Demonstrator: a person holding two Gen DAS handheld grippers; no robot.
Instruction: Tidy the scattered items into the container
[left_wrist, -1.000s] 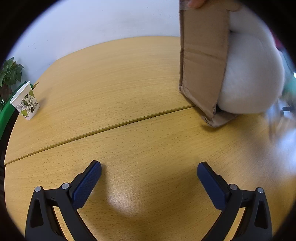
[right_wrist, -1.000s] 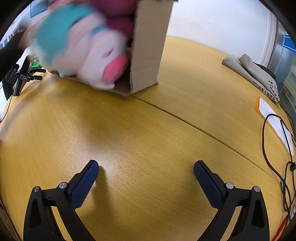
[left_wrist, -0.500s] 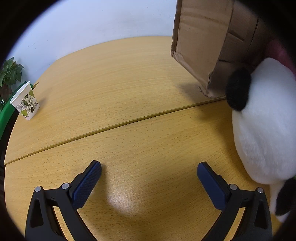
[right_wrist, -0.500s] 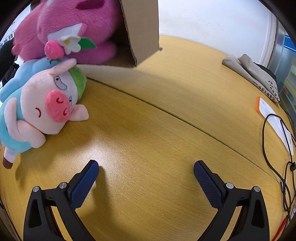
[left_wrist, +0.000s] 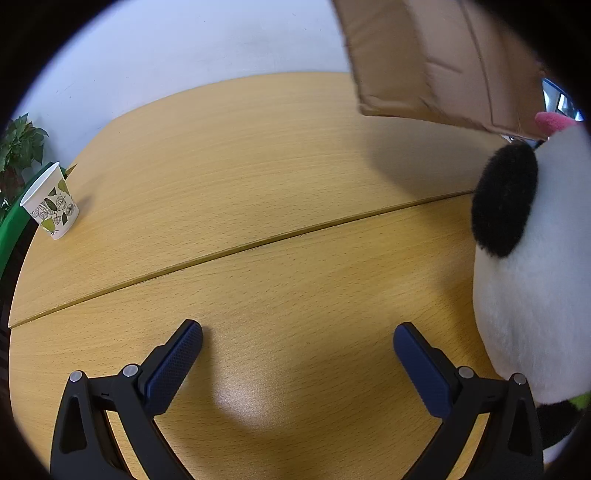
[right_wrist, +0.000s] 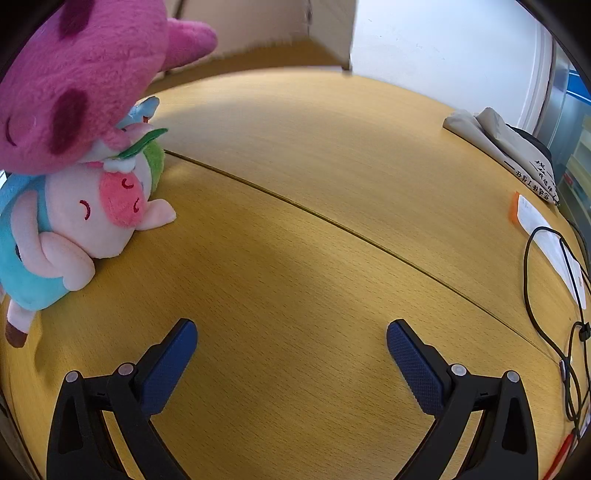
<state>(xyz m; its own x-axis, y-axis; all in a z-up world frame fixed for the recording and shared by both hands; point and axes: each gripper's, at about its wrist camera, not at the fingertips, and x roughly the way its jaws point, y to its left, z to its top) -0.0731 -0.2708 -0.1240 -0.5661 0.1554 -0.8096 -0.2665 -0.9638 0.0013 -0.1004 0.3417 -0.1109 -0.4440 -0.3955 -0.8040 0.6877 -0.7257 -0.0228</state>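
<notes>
Basically nothing tidied yet: panda (left_wrist: 532, 295) at 3 o'clock, pig (right_wrist: 92, 218) and pink plush (right_wrist: 74, 81) at 10 lie outside the lifted box (left_wrist: 436, 55); left gripper (left_wrist: 297, 354) and right gripper (right_wrist: 291, 350) both gape empty.

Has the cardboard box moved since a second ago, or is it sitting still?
Yes. The cardboard box has gone up and off the table: earlier its lower edge reached the table seam, and now it hangs well above it, near the top of the left view.

Plush mushroom (right_wrist: 70, 77) atop plush pig (right_wrist: 85, 221), box (right_wrist: 295, 26) above table (right_wrist: 314, 240).
</notes>
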